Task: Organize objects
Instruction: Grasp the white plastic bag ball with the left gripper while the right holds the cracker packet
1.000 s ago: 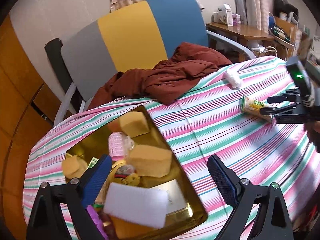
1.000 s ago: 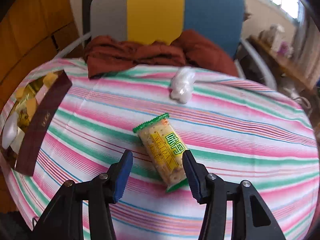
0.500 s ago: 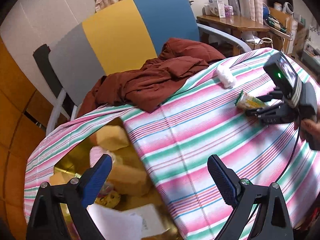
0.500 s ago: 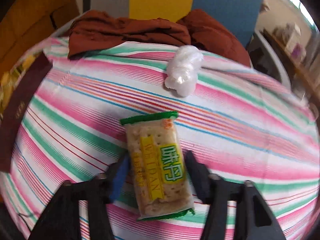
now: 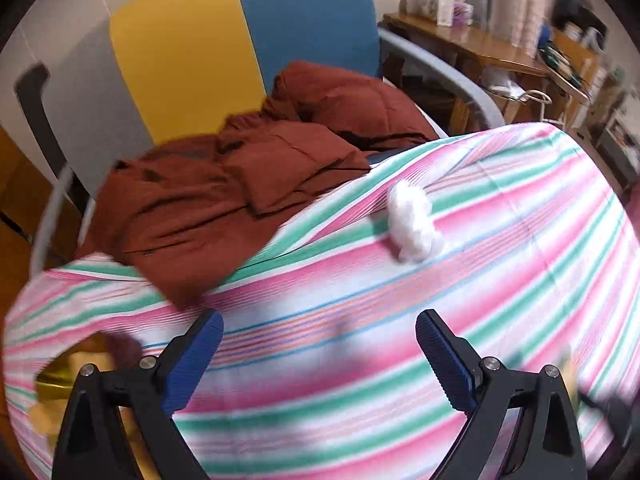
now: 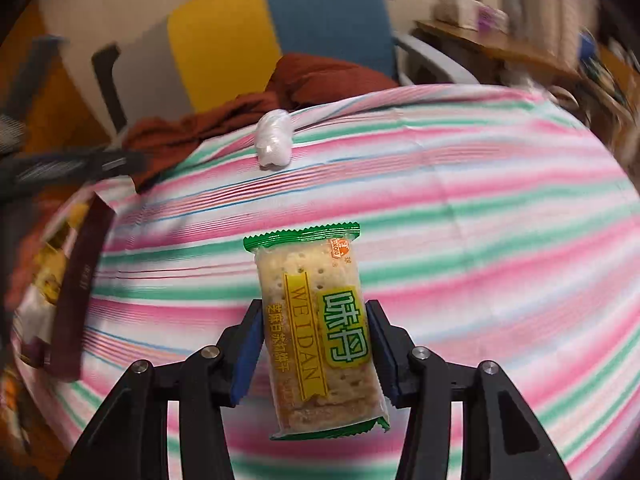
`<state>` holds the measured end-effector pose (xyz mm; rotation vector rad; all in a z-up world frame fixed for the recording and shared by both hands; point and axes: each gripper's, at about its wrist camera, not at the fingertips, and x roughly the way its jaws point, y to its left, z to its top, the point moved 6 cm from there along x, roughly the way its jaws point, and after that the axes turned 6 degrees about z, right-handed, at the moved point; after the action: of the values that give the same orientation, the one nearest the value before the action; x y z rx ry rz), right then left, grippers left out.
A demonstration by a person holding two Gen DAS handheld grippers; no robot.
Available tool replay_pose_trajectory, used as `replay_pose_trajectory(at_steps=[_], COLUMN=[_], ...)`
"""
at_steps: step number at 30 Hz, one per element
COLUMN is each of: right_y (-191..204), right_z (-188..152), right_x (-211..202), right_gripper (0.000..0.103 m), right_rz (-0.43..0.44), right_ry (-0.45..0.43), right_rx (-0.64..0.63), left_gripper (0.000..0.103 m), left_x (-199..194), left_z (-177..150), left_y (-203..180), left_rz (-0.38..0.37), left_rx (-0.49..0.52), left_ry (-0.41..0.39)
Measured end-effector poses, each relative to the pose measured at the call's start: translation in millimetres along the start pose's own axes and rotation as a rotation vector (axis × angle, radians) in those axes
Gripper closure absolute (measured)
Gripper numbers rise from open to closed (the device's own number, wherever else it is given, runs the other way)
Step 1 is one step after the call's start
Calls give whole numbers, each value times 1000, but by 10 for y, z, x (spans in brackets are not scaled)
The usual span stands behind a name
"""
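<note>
My right gripper is shut on a cracker packet with a green-edged wrapper and a yellow label, held lifted above the striped tablecloth. A white crumpled wad lies near the far edge of the table; in the left wrist view the same wad sits ahead and to the right. My left gripper stands open over bare cloth with nothing between its fingers. The gold tray shows blurred at the lower left, and its dark brown side appears at the left of the right wrist view.
A rust-red garment drapes from the chair onto the table's far edge. The grey, yellow and blue chair stands behind. A wooden desk with small items is at the back right.
The right gripper closed on the cracker packet and lifted it off the cloth. My left gripper swung right, away from the tray, toward the white wad.
</note>
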<state>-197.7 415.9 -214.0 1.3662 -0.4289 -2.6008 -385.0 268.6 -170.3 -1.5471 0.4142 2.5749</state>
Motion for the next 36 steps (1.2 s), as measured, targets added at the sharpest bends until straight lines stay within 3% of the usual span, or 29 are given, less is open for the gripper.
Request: replay_pose_trajectory(at_steps=[6, 11, 16, 19, 20, 21, 25, 27, 36], right_y=[-6, -36, -60, -35, -17, 12, 92, 123, 229], right_z=[-148, -213, -311, -336, -341, -349, -370, -360, -310], right_x=[-203, -258, -225, -201, -194, -188, -201, -201, -195], right_gripper=[53, 53, 53, 53, 53, 53, 52, 52, 52], right_rz=[23, 7, 57, 72, 83, 90, 89, 91, 101], right_ry=[-61, -82, -87, -98, -96, -99, -105, -115, -122], right_rx=[70, 89, 136, 155, 157, 157, 142, 141, 124], left_gripper=[5, 5, 5, 15, 26, 26, 39, 67, 68], left_x=[480, 679, 821, 946, 998, 1038, 971, 929, 840], left_z=[313, 467, 525, 532, 518, 502, 515, 501, 338], left_y=[-275, -397, -496, -532, -550, -560, -579, -558, -378], left_rz=[-40, -66, -55, -36, -35, -29, -14, -14, -37], left_rx=[-58, -106, -123, -138, -139, -140, -138, -146, -152], left_ry=[98, 123, 144, 172, 194, 209, 160, 145, 148])
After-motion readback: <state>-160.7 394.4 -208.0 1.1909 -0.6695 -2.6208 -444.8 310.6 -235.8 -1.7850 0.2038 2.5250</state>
